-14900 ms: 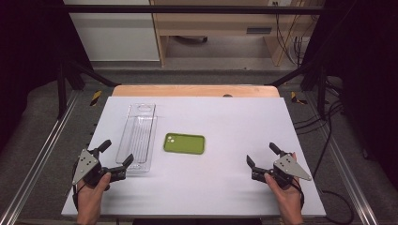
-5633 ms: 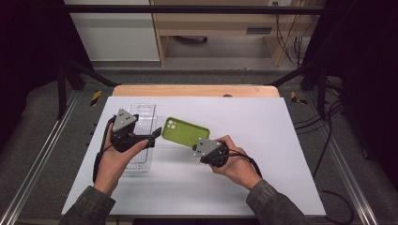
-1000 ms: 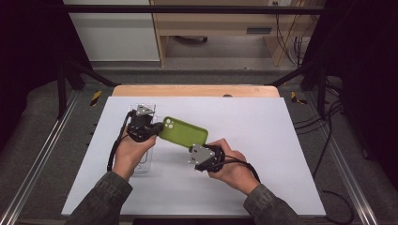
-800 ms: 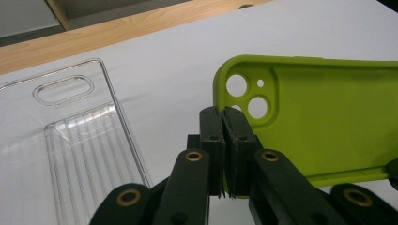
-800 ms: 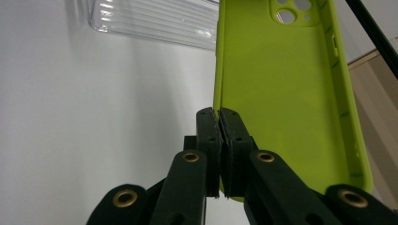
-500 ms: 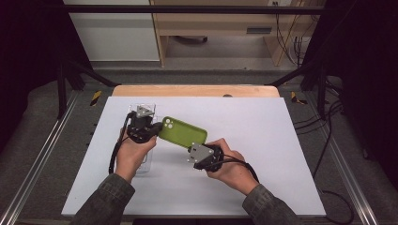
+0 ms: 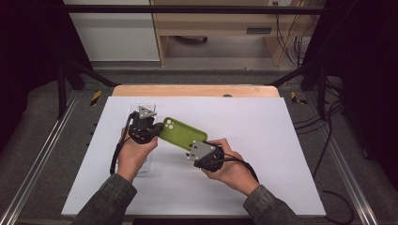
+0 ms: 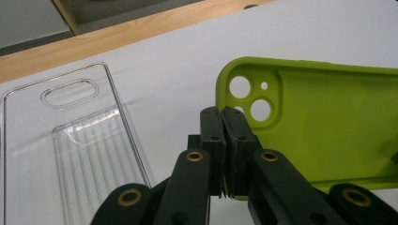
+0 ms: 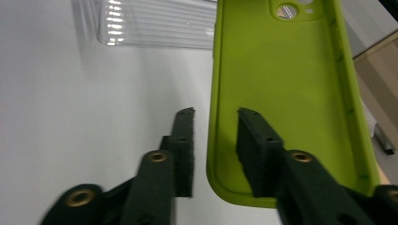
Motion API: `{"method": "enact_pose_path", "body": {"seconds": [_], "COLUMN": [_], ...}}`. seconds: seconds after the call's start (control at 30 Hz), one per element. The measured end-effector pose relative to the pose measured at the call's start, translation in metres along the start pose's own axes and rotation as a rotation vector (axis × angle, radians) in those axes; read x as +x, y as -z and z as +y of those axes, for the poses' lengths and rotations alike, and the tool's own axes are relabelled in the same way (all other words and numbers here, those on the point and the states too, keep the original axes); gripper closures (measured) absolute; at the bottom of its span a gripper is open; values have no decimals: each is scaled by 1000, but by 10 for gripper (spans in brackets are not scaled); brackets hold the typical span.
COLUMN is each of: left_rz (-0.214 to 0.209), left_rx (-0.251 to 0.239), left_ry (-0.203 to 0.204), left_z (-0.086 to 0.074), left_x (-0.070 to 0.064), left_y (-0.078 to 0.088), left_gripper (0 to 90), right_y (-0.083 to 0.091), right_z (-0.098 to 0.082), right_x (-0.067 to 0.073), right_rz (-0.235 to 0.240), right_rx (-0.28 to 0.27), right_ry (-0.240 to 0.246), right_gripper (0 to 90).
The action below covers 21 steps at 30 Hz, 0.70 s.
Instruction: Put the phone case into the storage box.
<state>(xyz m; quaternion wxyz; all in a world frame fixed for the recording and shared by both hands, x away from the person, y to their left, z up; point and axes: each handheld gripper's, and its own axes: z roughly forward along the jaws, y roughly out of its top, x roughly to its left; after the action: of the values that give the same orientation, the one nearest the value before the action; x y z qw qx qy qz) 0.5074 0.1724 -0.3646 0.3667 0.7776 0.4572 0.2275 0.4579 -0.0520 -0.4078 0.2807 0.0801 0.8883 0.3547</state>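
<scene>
- While both hands reach in from the near edge of the white tabletop, they hold a green phone case up between them, a little above the tabletop
- The left hand comes in with its forearm slanting up from the bottom, and its left gripper points to the right at the camera-hole end of the case
- The left gripper's fingers are pressed together on the edge of the case, just beside the round holes
- The right hand lies lower and to the right, with the wrist bent so the right gripper points up and left at the other end of the case
- The right gripper's fingers have just been spreading; one sits inside the case and one outside, with the case edge between them and a small gap showing
- A clear plastic tray lies flat on the tabletop under the left hand
</scene>
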Motion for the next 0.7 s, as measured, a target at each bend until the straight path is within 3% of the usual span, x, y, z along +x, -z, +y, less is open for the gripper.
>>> {"method": "enact_pose_path", "body": {"seconds": [0.2,0.27,0.37,0.7], "left_rz": [10,12,17,37], "left_rx": [-3,-8,-8,-16], "left_ry": [-11,-13,-18,-43], "left_z": [-1,-1,-2,-2], "left_x": [4,5,6,4], "left_y": [-1,-3,-5,-3], "left_gripper": [872,872,873,873], "right_y": [1,1,2,10], "right_z": [0,1,1,1], "right_x": [-5,-6,-7,-12], "right_rz": [-5,-15,-42,-52], "right_rx": [2,4,3,-24], "right_ry": [-68,-103,-117,-160], "right_gripper": [433,336,240,133]}}
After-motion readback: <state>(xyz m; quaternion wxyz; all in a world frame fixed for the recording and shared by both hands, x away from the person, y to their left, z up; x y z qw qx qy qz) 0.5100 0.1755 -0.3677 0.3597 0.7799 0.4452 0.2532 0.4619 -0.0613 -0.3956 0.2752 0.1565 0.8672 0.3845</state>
